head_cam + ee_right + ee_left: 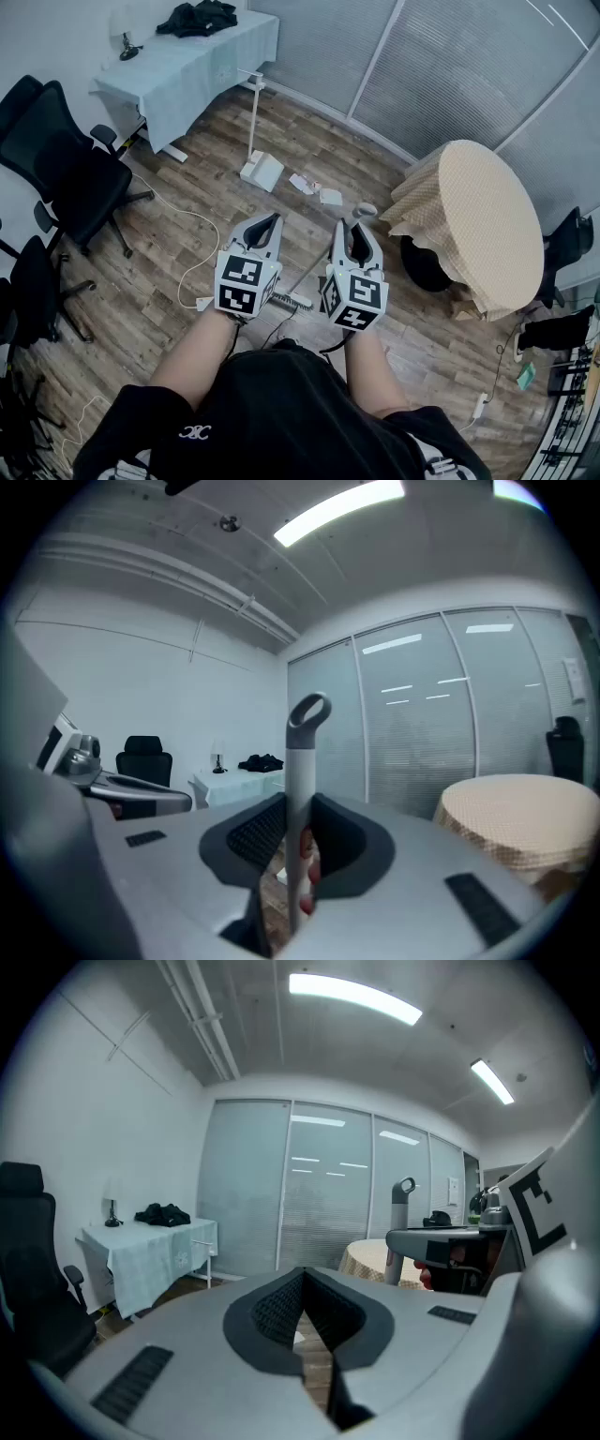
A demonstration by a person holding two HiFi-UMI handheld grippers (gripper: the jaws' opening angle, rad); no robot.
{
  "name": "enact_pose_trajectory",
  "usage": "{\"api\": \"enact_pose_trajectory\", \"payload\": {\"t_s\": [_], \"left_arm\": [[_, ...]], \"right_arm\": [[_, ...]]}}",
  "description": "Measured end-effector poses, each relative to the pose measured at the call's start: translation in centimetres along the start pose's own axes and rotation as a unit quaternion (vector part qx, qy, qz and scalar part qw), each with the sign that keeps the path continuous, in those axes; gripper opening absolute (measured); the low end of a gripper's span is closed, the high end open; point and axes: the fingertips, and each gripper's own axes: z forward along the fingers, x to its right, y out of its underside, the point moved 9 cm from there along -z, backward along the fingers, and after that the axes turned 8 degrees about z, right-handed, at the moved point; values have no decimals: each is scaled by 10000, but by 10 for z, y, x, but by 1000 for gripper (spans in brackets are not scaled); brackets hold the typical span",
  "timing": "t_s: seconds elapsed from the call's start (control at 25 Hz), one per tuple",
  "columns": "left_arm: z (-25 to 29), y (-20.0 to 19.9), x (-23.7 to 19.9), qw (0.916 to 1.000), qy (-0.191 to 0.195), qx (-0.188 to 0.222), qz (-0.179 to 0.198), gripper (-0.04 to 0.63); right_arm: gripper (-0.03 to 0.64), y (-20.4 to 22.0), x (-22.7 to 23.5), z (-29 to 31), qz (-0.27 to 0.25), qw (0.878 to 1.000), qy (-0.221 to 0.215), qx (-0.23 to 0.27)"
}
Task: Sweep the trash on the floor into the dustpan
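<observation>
On floor ahead of you: dustpan [262, 172], handle upright; trash [330, 196] just beside. Your R gripper [291, 808] pinches broom handle [300, 752]; L gripper [302, 1288] jaws pressed together, nothing between.

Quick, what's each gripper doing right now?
Left gripper: jaws shut, nothing between them.
Right gripper: jaws shut on the broom handle.

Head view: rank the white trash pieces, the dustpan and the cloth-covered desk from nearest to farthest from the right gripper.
From the right gripper, shut on the broom handle:
1. Trash pieces, on the floor just ahead.
2. Dustpan, ahead and further left.
3. Desk, far left, by the wall.
</observation>
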Motion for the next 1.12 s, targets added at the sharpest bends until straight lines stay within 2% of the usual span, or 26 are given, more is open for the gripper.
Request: {"api": "enact_pose_trajectory", "payload": {"t_s": [0.24,0.4,0.84,1.12], "left_arm": [[9,0,-2,10000,-41,-31,45,-6],[20,-3,7,9995,-41,-83,293,-6],[72,-11,23,9984,-89,-262,485,-5],[112,-18,34,9988,-275,-316,252,-6]], "right_arm": [[97,-3,1,10,-68,9998,-156,84],[97,-8,13,17,-65,9997,-171,185],[97,-11,59,50,-72,9993,-357,125],[97,-19,100,73,-79,9986,-518,100]]}}
